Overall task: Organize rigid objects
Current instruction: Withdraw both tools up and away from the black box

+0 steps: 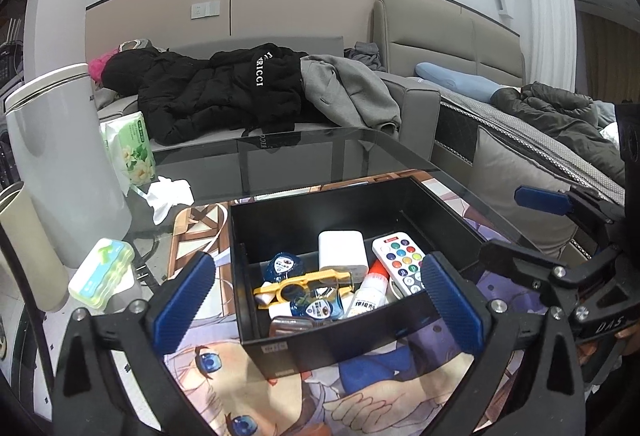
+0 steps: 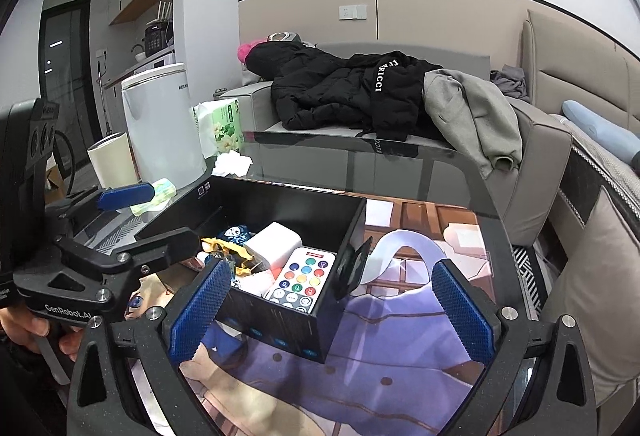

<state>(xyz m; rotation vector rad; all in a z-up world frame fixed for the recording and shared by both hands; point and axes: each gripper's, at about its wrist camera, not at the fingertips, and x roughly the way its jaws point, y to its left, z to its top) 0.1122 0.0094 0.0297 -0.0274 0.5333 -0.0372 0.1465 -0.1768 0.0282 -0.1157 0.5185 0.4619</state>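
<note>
Black box [image 1: 320, 348] near table edge [image 1: 404, 151], both grippers spread

One black box [image 1: 320, 340]; inside it, one white charger [image 1: 342, 250], one colour-button remote [image 1: 402, 264], one yellow tool [image 1: 298, 282], two blue sachets [image 1: 280, 264], one white tube [image 1: 370, 294]; outside, one tissue pack [image 1: 132, 145]; two open grippers [image 1: 316, 296].

black box [image 1: 320, 340], remote [image 1: 400, 268], charger [image 1: 344, 250] inside
</note>
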